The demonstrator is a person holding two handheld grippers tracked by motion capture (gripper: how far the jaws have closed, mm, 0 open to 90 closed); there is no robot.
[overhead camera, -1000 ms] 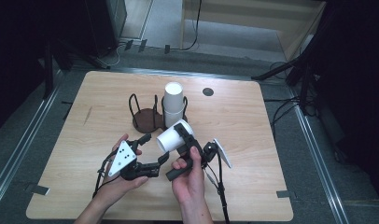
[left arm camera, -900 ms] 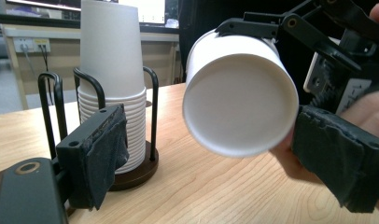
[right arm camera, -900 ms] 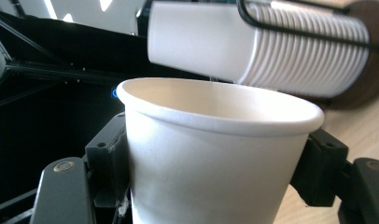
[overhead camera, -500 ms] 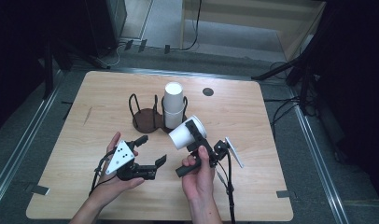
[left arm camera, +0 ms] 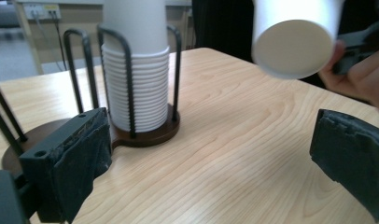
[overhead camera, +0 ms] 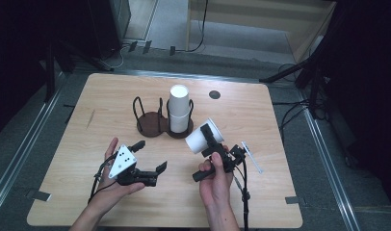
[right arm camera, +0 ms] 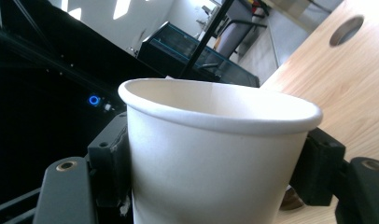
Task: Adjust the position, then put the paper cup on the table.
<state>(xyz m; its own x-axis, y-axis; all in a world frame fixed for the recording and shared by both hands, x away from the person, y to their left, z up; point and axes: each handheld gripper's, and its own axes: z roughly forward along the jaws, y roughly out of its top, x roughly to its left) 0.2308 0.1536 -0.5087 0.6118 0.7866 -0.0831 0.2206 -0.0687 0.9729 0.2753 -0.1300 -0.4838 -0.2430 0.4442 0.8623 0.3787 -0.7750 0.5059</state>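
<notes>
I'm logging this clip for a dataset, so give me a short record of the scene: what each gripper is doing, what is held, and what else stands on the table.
left gripper: jaws wide apart, just been opening, nothing between them
right gripper: shut on the paper cup
paper cup: white, tilted, lifted off the table
cup stack: white, upright in the right wire holder
empty holder: left of the stack, touching its base
table: light wood, round hole near far edge
</notes>
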